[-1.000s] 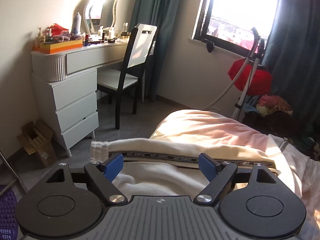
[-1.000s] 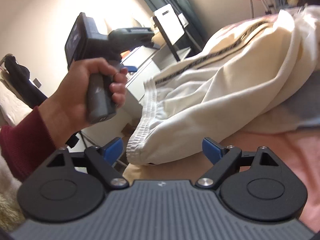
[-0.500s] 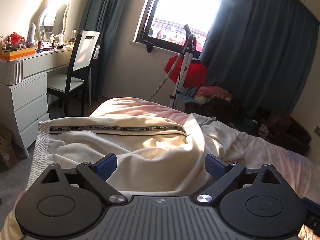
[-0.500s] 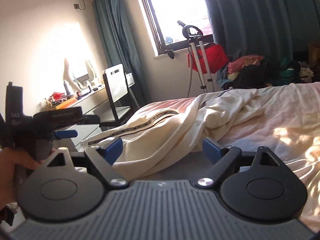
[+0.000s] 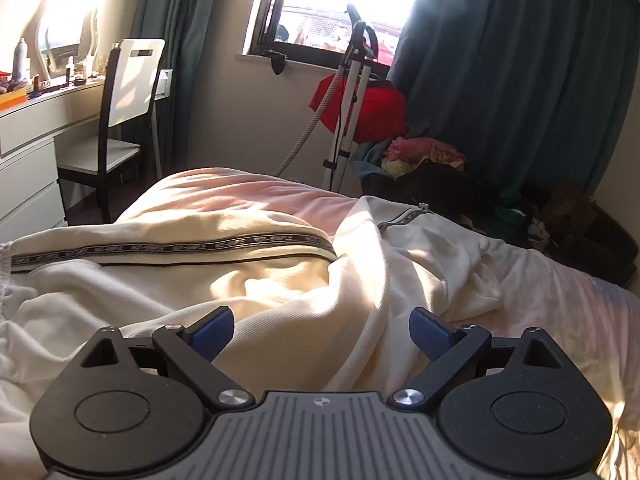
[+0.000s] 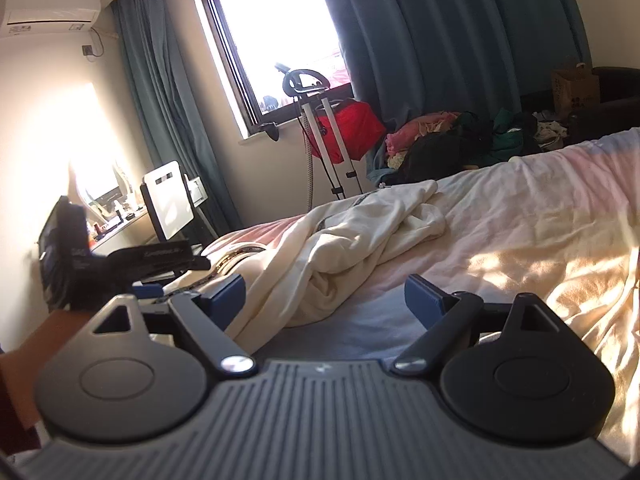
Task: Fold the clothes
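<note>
garment: cream-white knit garment with a dark printed tape stripe (image 5: 224, 280) sprawled on the bed, bunched and creased, nowhere near a tidy rectangle. Looks like track pants or a zip top, honestly can't tell which. The ribbed hem sits off to the left of the left tool, and a loose end with a zipper trails away ahead and to the right of it.

bed: pale pink sheet-covered bed (image 6: 520, 216) carries the whole thing. Sun patches all over it.

left hand-held gripper: left hand-held gripper (image 5: 322, 330) hangs low over the cloth with its blue pads wide apart, nothing between them. The fabric lies right under and just ahead of it.

right hand-held gripper: right hand-held gripper (image 6: 322, 300) is also spread wide and holding nothing. The rumpled heap lies ahead and slightly to its left, and bare sheet sits ahead to its right.

step: my guess is this is somewhere between grips, with both tools free and hovering near the heap. The cloth is clearly not folded now.

next move: I'd say it calls for each tool pinching an edge or corner, likely the striped side and the loose trailing end, then pulling the piece flat before any fold goes over. The soft knit will sag and slip, so a single-layer pinch matters.

background: pile of clothes by the dark teal curtains (image 6: 460, 128), far beyond both tools.
</note>
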### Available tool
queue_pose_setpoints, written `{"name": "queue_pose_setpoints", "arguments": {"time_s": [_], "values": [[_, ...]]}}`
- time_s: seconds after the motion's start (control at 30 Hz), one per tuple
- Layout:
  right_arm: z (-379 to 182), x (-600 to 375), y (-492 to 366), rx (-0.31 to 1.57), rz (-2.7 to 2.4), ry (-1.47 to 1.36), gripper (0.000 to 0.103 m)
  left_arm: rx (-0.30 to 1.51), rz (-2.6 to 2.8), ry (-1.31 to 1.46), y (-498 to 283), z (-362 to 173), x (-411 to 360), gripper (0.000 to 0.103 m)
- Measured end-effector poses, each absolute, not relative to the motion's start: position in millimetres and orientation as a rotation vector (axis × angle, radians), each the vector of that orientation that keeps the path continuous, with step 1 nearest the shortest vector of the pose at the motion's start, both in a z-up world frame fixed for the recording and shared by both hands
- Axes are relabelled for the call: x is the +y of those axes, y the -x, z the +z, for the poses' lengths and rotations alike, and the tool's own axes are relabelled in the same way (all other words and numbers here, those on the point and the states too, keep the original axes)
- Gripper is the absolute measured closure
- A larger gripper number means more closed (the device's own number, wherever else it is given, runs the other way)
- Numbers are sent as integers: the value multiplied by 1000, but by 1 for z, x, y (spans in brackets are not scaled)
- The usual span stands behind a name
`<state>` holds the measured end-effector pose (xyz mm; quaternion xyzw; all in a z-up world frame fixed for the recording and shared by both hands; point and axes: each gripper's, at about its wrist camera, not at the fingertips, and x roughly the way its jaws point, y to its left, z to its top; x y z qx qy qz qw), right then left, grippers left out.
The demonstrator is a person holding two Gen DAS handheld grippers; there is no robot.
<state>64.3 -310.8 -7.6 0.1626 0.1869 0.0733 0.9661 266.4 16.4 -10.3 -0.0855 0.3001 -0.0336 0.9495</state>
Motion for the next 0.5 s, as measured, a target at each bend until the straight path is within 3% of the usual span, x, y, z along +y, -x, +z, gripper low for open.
{"name": "queue_pose_setpoints", "arguments": {"time_s": [0.5], "values": [[-98,-350,-158,564,119,-410,15,713,80,226,-511,-72,-75,11]]}}
